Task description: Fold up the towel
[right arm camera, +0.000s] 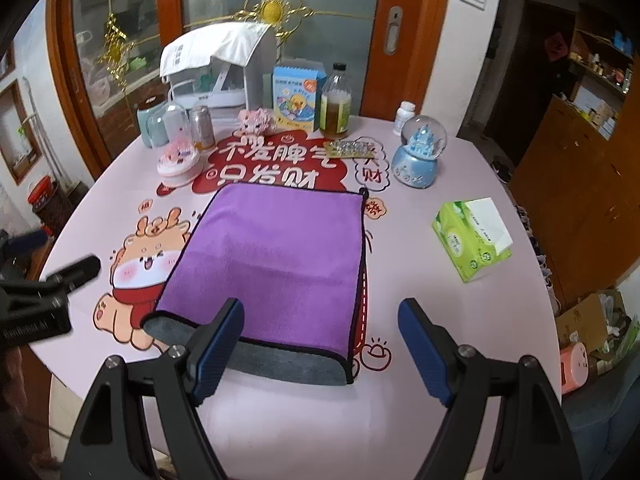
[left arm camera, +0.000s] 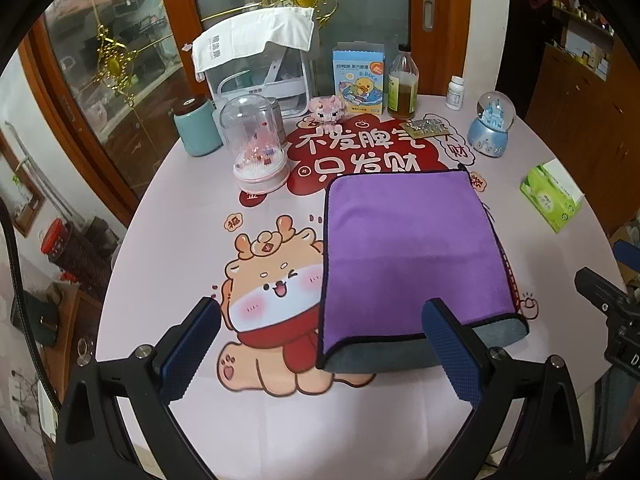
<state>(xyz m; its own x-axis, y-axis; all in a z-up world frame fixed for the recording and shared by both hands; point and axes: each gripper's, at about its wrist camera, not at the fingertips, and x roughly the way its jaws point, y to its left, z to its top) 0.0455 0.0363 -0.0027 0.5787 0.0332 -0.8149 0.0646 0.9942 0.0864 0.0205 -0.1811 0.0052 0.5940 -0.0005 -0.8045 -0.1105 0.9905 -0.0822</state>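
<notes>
Purple towel [left arm camera: 408,256] soft, light, limp; already folded once. Left gripper [left arm camera: 320,352], right gripper [right arm camera: 320,352] jaws apart, empty. Pinch near corners ahead of jaws.

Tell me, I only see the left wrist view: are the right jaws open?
Observer: Yes. The right gripper has its jaws wide apart, holding nothing, at the near edge of the towel.
Operator: What's the shiny thing behind the dome?
Observer: A can, standing just beside the dome.
</notes>
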